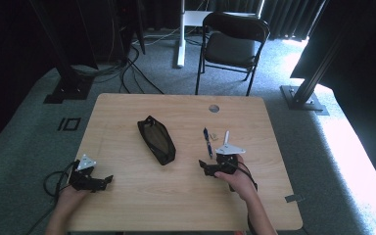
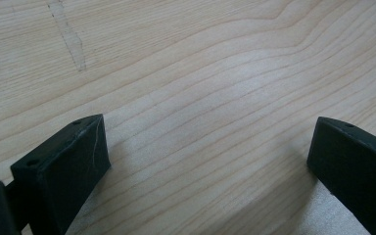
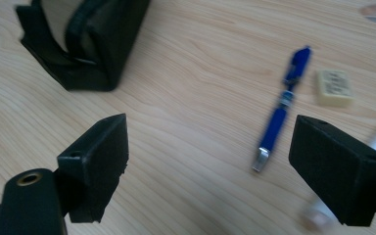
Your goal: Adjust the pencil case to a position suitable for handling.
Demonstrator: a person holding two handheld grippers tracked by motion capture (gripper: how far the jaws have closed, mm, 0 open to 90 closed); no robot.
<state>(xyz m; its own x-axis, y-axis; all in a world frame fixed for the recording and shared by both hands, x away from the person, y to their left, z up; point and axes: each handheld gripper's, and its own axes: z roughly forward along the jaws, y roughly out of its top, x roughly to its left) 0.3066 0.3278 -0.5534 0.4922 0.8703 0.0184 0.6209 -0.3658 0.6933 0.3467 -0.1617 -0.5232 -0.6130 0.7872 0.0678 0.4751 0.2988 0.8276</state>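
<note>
The blue pen (image 3: 280, 113) lies flat on the tabletop (image 1: 127, 205), just ahead of the right gripper (image 3: 210, 171), its metal tip pointing back toward the jaws and its clip end pointing away. In the high view the pen (image 1: 207, 142) sits right of centre, with a small pale eraser (image 3: 335, 87) just beside its far end and a white pen or marker (image 1: 226, 139) on its right, close to the gripper. The white one passes blurred behind the right jaw in the right gripper view, so its exact lie there is hard to tell.

The black pencil case (image 1: 156, 139) lies near the middle of the tabletop, well apart from the pen, long side running diagonally; it looks unzipped, its mouth gaping, though the inside is too dark to read.

The right gripper (image 1: 218, 169) hovers low with its jaws spread wide and nothing between them. The left gripper (image 1: 92, 181) waits near the left edge, well apart from everything; the left gripper view has its jaws wide apart over bare wood (image 2: 191, 88), holding nothing.

As a judgement, the work appears to be packing the writing things into the case, and it has barely started: all three small items are still out on the tabletop and none is held. The pen looks like the first pick, then the marker and eraser.
</note>
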